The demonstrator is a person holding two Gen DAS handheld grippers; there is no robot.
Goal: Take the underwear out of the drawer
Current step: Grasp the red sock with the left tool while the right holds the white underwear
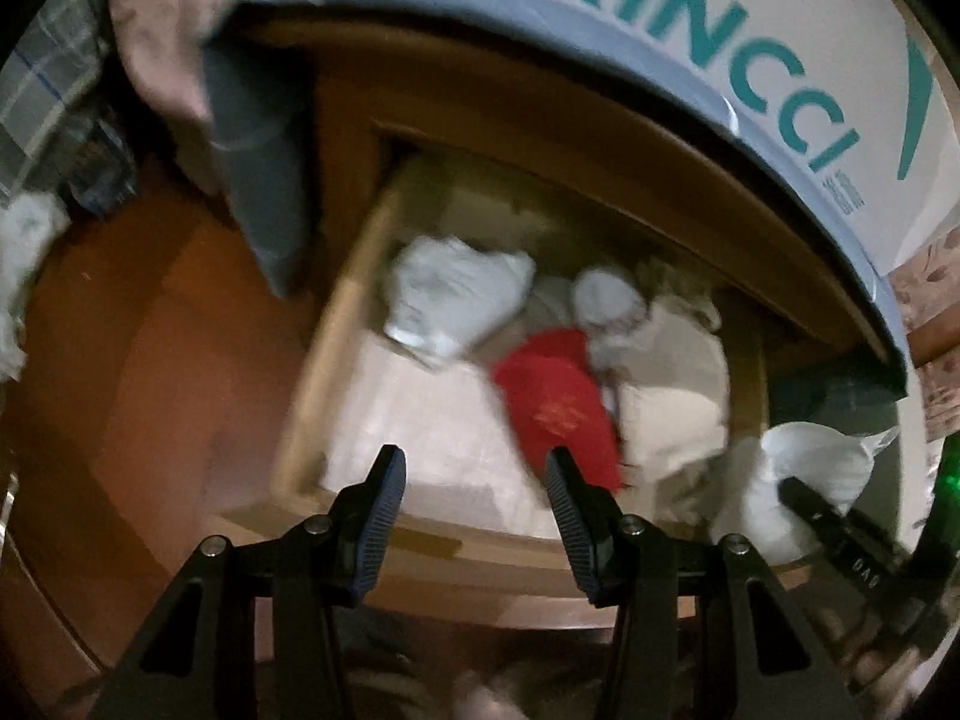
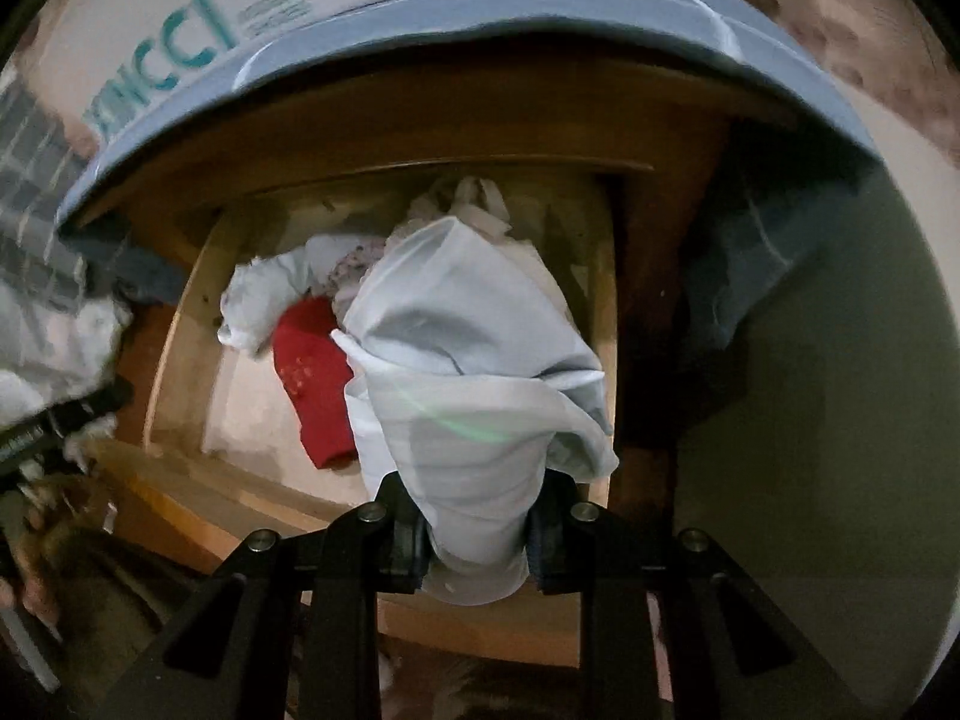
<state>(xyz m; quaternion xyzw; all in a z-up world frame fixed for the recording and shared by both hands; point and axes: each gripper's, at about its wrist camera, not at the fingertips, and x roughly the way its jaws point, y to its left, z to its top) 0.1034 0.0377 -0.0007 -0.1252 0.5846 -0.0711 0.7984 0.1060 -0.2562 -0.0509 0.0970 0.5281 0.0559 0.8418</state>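
The wooden drawer [image 1: 324, 360] stands open under the bed and holds several folded garments: a white one [image 1: 456, 300], a red one [image 1: 558, 402] and a beige one [image 1: 672, 384]. My left gripper [image 1: 474, 480] is open and empty above the drawer's front edge. My right gripper [image 2: 474, 516] is shut on pale white underwear [image 2: 468, 372], held above the drawer [image 2: 180, 324]. In the left wrist view the right gripper with that underwear [image 1: 804, 480] is at the far right. The red garment [image 2: 312, 384] lies in the drawer below.
A bed with a blue sheet [image 1: 600, 60] and a white box marked in teal letters [image 1: 750, 48] overhangs the drawer. A dark grey cloth [image 1: 258, 168] hangs at the left. A brown wooden floor [image 1: 138, 360] lies left of the drawer.
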